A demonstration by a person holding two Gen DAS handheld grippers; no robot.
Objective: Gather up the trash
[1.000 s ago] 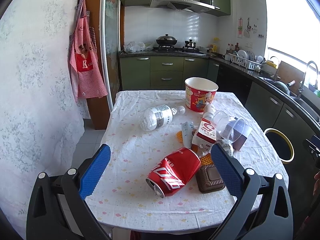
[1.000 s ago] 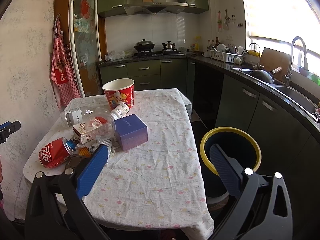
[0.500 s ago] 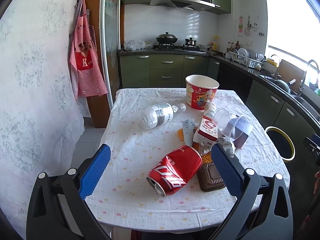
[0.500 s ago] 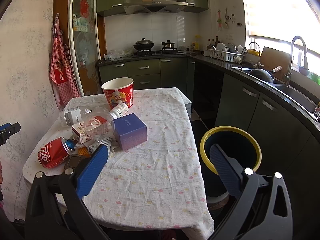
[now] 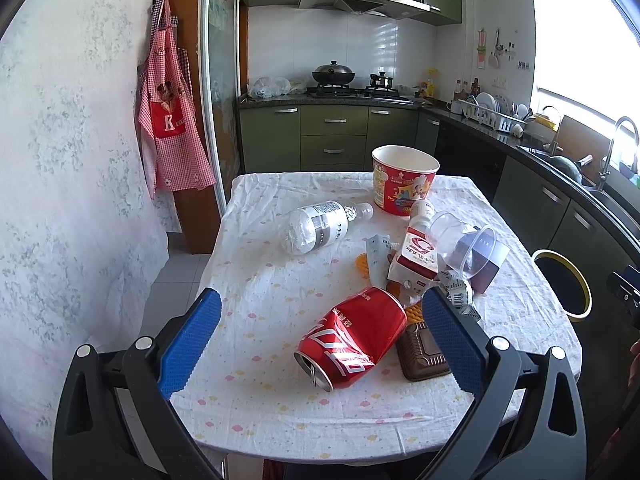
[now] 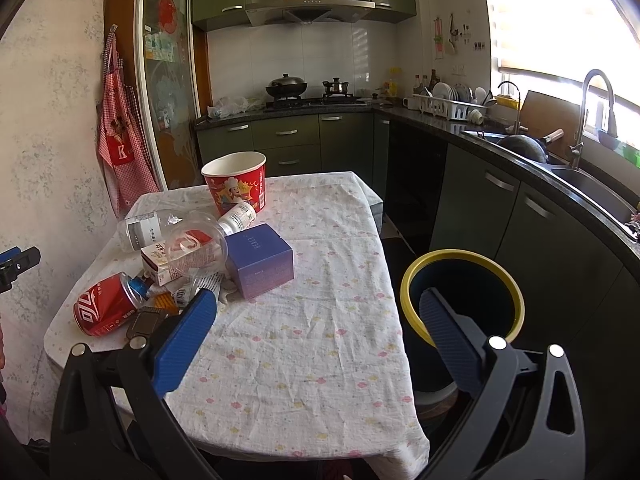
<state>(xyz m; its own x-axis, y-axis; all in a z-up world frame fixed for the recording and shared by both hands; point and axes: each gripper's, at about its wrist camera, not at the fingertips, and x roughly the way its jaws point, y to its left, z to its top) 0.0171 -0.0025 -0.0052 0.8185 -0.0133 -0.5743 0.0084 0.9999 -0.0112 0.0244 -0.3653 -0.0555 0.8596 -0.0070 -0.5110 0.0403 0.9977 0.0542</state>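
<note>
- Nothing looks collected yet: the dented red aluminium cola can (image 5: 352, 336), clear plastic water bottle (image 5: 320, 226), red paper bucket (image 5: 404, 184), red-and-white milk carton (image 5: 416, 260) and purple cardboard box (image 6: 260, 260) all lie on the cloth-covered counter (image 6: 320, 360).
- Left gripper (image 5: 320, 344) and right gripper (image 6: 316, 336) hover empty, jaws spread wide.
- The yellow-rimmed dark bin (image 6: 462, 292) stands off the counter's edge at 3 o'clock; the aisle beside it looks open. The can lies near the 6 o'clock edge.

From the left wrist we look closely over the worktop (image 5: 256, 280) toward the stove; the right wrist view shares this worktop (image 6: 320, 320), from its corner.
</note>
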